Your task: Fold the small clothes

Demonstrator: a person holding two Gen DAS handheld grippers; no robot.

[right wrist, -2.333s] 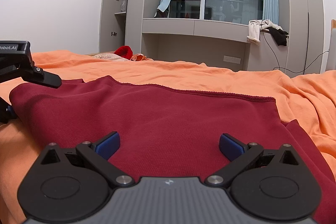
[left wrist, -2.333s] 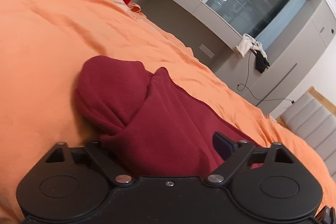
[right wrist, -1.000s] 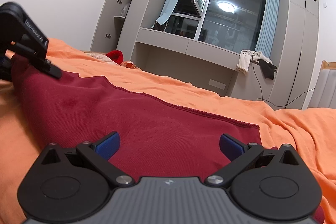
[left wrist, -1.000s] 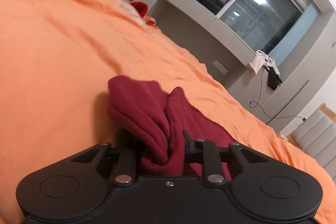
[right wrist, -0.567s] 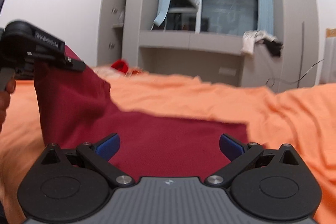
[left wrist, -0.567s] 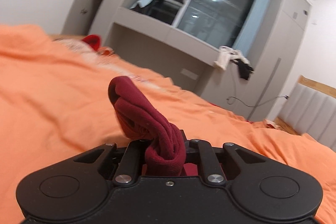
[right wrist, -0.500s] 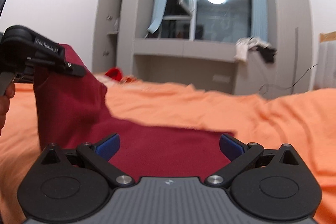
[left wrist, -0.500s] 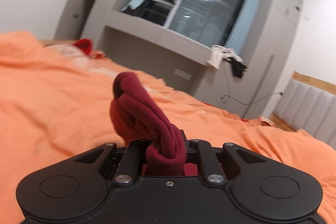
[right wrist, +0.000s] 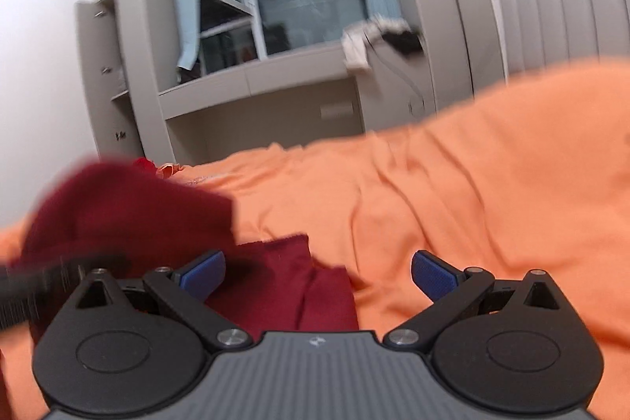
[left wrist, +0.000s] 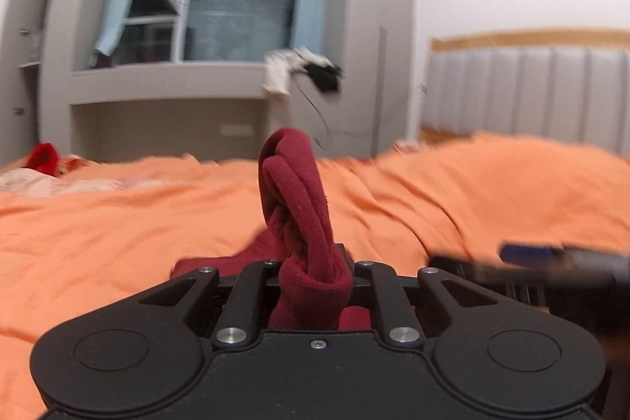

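Note:
A dark red garment (left wrist: 299, 207) lies on the orange bedspread (left wrist: 118, 223). My left gripper (left wrist: 315, 274) is shut on a bunched fold of it, and the cloth stands up in a twisted roll between the jaws. In the right wrist view the same red garment (right wrist: 130, 215) is lifted and blurred at the left, its lower part lying under the left blue pad (right wrist: 202, 272). My right gripper (right wrist: 317, 274) stands open with nothing pressed between its pads. The right gripper (left wrist: 551, 262) shows as a blur at the right edge of the left wrist view.
A grey window alcove with a ledge (left wrist: 169, 81) stands beyond the bed, with white and black clothes (left wrist: 303, 69) hung on it. A red item (left wrist: 43, 156) lies at the bed's far left. A padded grey headboard (left wrist: 523, 93) is at the right.
My left gripper has closed on the garment's edge, lifted it and carried it rightward over the rest of the cloth. Both views have rolled and swung toward the headboard. The right gripper stays open.

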